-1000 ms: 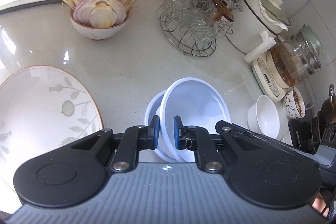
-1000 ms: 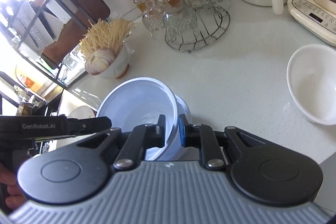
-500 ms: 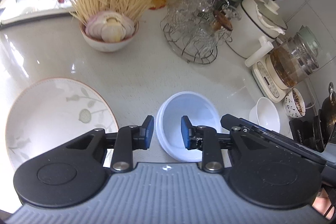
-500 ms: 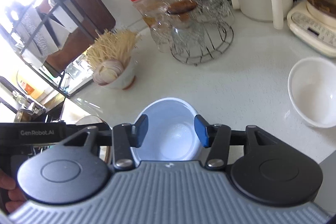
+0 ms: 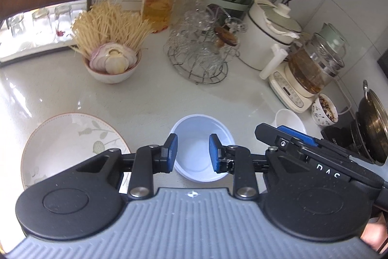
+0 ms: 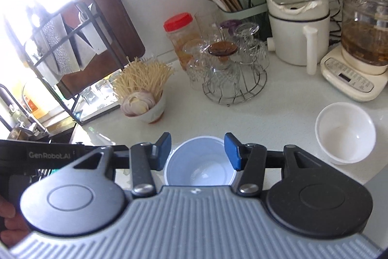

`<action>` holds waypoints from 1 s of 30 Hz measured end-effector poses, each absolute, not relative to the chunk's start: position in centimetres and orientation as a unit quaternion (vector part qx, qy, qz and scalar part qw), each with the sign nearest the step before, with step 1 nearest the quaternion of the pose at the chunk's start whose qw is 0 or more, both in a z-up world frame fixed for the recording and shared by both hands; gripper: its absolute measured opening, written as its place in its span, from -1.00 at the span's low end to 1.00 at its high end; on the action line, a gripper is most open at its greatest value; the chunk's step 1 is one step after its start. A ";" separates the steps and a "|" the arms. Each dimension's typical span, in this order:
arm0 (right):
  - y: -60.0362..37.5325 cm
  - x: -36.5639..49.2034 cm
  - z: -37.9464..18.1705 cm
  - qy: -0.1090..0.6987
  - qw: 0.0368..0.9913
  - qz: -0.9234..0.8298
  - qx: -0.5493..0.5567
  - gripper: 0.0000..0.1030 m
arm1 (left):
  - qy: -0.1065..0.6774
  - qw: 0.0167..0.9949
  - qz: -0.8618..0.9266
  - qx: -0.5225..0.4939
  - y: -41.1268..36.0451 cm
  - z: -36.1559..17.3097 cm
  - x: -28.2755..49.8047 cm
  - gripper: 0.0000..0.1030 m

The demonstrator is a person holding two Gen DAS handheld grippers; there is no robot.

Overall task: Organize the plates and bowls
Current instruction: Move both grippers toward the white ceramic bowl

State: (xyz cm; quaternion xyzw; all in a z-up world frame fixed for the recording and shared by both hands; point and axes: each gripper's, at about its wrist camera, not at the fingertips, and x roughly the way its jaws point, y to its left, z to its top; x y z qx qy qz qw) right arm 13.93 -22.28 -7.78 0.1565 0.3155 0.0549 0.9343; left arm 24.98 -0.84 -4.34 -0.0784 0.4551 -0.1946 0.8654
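A pale blue bowl [image 5: 201,128] stands upright on the white counter, nested in a second one like it. My left gripper [image 5: 192,149] hangs above it, open, its blue pads clear of the rim. My right gripper [image 6: 197,149] is open wider over the same bowl [image 6: 198,162] and holds nothing. Its finger [image 5: 291,135] shows at the right of the left wrist view. A large leaf-patterned plate [image 5: 68,137] lies to the left. A small white bowl [image 6: 345,132] sits to the right.
Behind stand a bowl of noodles and onion [image 5: 111,67], a wire rack of glasses [image 5: 196,57], a red-lidded jar [image 5: 160,6], a white pot [image 5: 269,40] and a glass kettle [image 5: 312,64]. A small patterned bowl [image 5: 325,109] and a dark wok [image 5: 373,135] sit far right.
Both grippers let go of the tilted blue bowl, which dropped level into the one beneath. Both then opened and rose away from it.
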 end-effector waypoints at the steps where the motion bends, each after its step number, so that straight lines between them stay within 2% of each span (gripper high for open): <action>1: -22.3 13.6 -7.7 0.313 0.935 0.052 0.156 0.01 | 0.453 0.866 -0.197 -0.076 -1.0 -4.2 24.7 -0.37; 18: -24.5 8.8 -8.4 0.310 0.938 -0.016 0.157 0.01 | 0.454 0.853 -0.252 -0.056 -4.2 -5.2 21.8 -0.37; 22: -25.5 8.1 -9.1 0.317 0.934 -0.032 0.162 0.01 | 0.452 0.853 -0.256 -0.055 -5.2 -5.4 21.5 -0.27; 30: -28.8 8.2 -10.3 0.312 0.934 -0.058 0.166 0.01 | 0.452 0.849 -0.272 -0.041 -9.1 -6.5 22.6 -0.27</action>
